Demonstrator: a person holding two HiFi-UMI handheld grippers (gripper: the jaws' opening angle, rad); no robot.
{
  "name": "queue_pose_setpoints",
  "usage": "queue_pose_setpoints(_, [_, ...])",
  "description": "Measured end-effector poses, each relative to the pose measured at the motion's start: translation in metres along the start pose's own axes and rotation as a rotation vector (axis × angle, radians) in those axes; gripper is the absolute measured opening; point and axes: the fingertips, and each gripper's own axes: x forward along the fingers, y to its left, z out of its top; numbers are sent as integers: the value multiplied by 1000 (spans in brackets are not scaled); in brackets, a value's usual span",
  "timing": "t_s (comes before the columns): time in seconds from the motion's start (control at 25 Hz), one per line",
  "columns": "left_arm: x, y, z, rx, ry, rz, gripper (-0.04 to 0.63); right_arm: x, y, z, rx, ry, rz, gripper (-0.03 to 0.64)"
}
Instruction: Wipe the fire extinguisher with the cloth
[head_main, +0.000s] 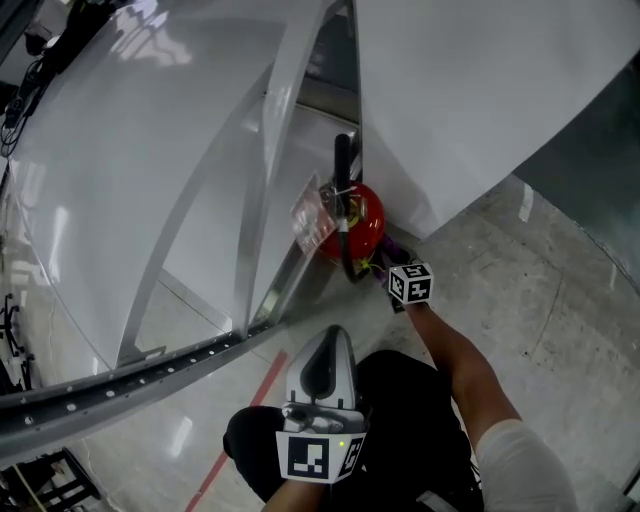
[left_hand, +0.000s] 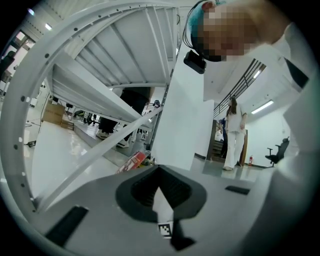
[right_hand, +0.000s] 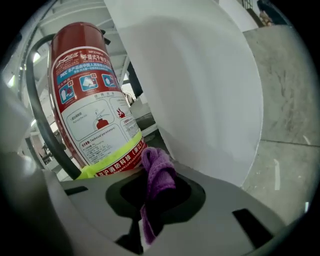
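Pinching cloth (right_hand: 159, 171) beside "Technical parameters" extinguisher (right_hand: 92, 95)

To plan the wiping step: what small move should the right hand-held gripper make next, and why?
Probably press the purple cloth onto the fire extinguisher and slide upward: the right hand-held gripper clamps it beside the yellow band.

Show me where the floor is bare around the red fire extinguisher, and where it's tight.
Bare: the grey concrete floor right of the red fire extinguisher, bordered by the white curved panel and the person's forearm. Crowded: the extinguisher's corner, between that panel and the white metal frame, where the right gripper holds the purple cloth.
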Motion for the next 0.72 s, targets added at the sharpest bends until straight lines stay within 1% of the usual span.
queue_pose_setpoints(0.2, [3, -4, 3, 17, -10, -18, 5, 0, 3, 7, 55, -21, 79, 60])
queue_pose_setpoints(0.28, [4, -4, 2, 17, -8, -23, 5, -4, 8, 15, 82, -45, 126, 59])
queue_pose_setpoints(0.48, [5, -5, 6, 12, -24, -36, 5, -18, 24, 38, 114, -83, 242, 58])
queue_pose_setpoints(0.72, [7, -2, 5, 8, -24, -38, 5, -39, 38, 79, 171, -157, 330, 58])
